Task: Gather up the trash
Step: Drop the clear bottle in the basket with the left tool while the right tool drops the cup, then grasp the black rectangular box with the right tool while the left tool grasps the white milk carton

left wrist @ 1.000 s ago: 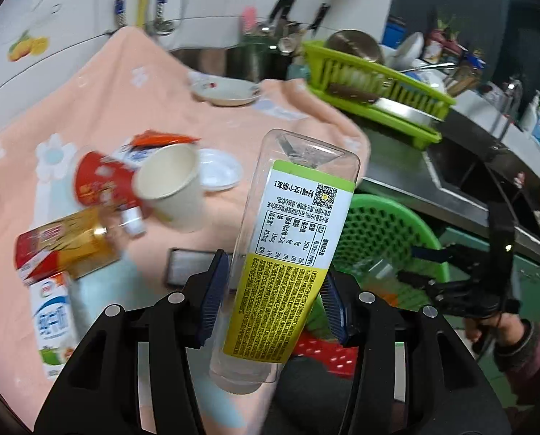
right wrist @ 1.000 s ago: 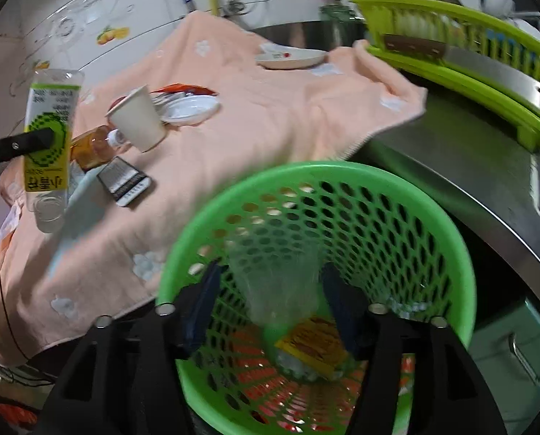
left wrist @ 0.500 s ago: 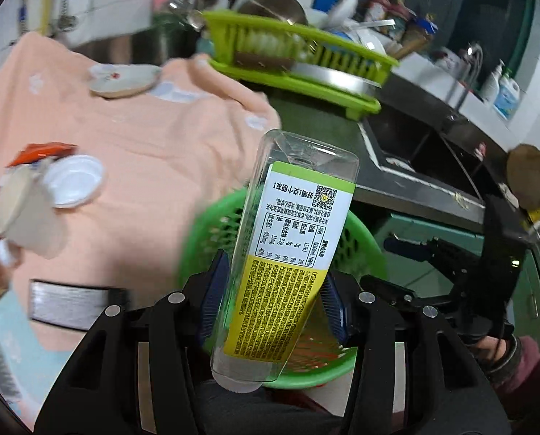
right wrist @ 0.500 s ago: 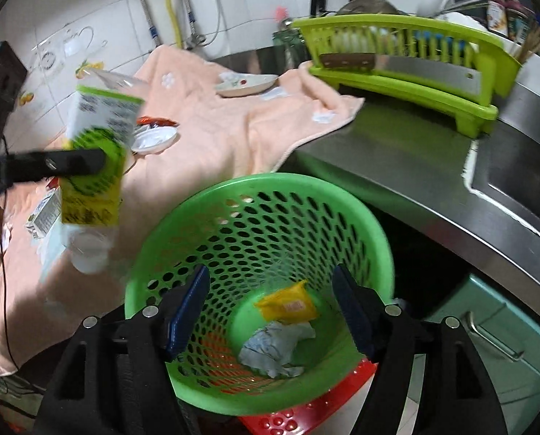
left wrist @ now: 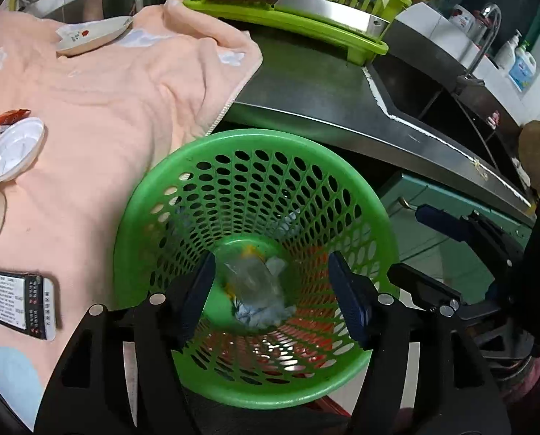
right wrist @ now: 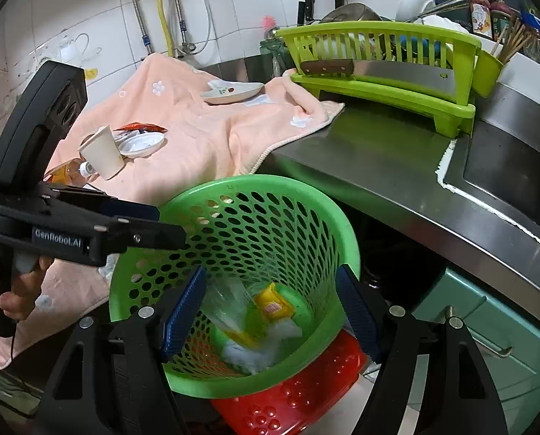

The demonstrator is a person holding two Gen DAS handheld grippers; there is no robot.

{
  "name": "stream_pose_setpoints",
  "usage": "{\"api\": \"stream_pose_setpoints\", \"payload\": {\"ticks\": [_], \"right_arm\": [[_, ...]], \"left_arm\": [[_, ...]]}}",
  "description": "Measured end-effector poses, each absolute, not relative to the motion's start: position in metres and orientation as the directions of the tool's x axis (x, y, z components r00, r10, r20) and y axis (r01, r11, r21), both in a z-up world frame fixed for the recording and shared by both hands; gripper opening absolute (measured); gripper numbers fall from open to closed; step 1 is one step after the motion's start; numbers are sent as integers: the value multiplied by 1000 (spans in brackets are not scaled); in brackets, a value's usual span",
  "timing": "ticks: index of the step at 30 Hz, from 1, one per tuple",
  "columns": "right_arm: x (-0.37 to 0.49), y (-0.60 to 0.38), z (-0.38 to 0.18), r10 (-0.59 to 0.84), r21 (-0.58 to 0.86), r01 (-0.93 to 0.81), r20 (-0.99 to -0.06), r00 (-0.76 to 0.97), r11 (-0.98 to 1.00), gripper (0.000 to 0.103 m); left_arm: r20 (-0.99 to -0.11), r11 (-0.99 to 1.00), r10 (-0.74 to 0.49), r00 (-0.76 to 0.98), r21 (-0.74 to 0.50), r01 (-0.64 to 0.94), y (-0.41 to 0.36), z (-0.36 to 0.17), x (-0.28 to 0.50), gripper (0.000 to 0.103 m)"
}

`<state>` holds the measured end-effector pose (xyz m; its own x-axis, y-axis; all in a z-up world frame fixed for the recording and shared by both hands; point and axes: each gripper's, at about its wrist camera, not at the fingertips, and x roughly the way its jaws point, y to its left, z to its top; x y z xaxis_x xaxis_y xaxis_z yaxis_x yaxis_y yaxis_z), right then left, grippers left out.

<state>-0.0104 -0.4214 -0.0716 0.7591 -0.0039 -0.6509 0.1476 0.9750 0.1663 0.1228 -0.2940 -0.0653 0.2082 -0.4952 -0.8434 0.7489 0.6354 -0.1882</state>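
- Left gripper [left wrist: 270, 290] hangs over the green basket [left wrist: 154, 195], jaws opening, nothing pressed between the blue pads.
- The clear bottle [left wrist: 252, 282] is down in the basket, blurred, lying on crumpled white paper [left wrist: 259, 313] at the bottom.
- Right gripper [right wrist: 271, 306] is also over the basket, jaws opening, nothing held.
- A yellow wrapper [right wrist: 271, 302] sits inside beside the bottle [right wrist: 230, 301].
- The basket stands on a red stool [right wrist: 288, 398], just off the counter's front edge.
- On the peach towel [left wrist: 88, 108] over the counter: paper cup [right wrist: 101, 152], white lid [left wrist: 12, 154], red packet [right wrist: 139, 127], all near its left edge.
- A saucer [left wrist: 92, 34] sits at the towel's far edge.
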Motion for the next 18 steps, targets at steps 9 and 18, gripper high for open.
{"api": "stream_pose_setpoints", "payload": {"ticks": [9, 18], "right_arm": [[8, -387, -59, 78, 173, 44, -640, 764, 984, 72], [51, -341, -46, 207, 185, -113, -641, 740, 976, 72]], "left_arm": [[-809, 701, -489, 326, -143, 699, -239, -31, 130, 64], [-784, 835, -396, 478, -91, 543, -150, -3, 157, 65]]}}
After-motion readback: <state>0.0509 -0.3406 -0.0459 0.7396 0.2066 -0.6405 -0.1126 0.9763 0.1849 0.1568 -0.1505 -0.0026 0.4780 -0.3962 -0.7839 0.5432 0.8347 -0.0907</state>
